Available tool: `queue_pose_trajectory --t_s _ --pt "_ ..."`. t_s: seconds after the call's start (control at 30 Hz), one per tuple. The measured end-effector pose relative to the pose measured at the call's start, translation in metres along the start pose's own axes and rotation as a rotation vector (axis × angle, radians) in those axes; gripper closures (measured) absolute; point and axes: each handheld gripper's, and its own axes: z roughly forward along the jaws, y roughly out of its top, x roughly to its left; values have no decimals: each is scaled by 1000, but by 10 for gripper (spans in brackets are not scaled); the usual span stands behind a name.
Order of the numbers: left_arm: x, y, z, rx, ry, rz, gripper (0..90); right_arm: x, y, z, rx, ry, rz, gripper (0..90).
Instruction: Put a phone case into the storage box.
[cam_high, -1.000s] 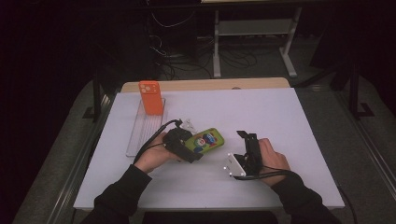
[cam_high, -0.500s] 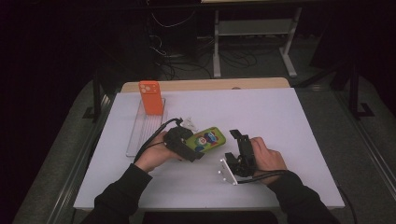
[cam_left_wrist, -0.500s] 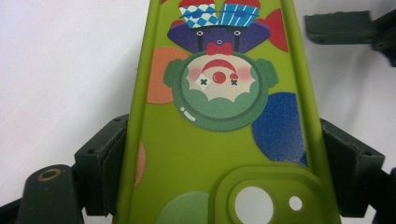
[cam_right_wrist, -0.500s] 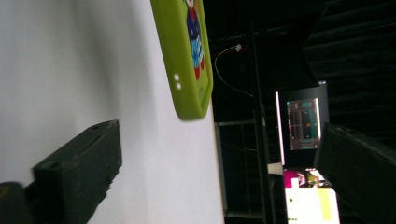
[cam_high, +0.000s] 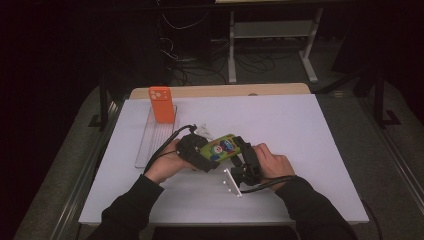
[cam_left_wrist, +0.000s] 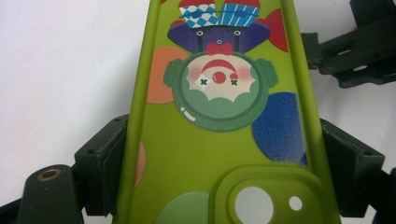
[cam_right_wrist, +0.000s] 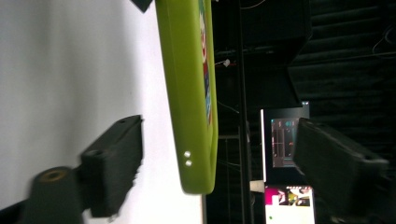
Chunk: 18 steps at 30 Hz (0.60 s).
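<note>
White desk (cam_high: 300, 130) below, our left gripper (cam_high: 200, 152) clamps the green clown phone case (cam_high: 220, 146); our right gripper (cam_high: 243, 159) fingers, just closing, straddle its end untouched. We centre them before squeezing.

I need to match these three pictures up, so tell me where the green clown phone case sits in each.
High view: green clown phone case at table centre, between both hands.
Left gripper view: it runs up the middle, clamped across its edges.
Right gripper view: seen edge-on, between open jaws.
Shared landmark: the white table beneath it.
</note>
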Motion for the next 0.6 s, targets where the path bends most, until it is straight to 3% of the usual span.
queue_pose_trajectory --t_s 0.27,0.33,0.37,0.4,0.53,0.6 --pt "0 -1 1 3 2 6 160 7 6 3 -13 25 -51 452" --pt "0 0 1 4 0 14 160 8 7 3 -15 29 -65 497" --pt "-2 0 2 -10 -2 -2 160 8 7 2 -19 30 -69 517" --pt "-1 0 1 3 -3 14 159 9 8 2 -20 27 -67 536" --pt "-4 0 4 -22 -6 -9 160 9 9 2 -22 25 -70 610" --pt "-3 0 3 3 -4 14 159 9 8 1 -25 30 -76 657"
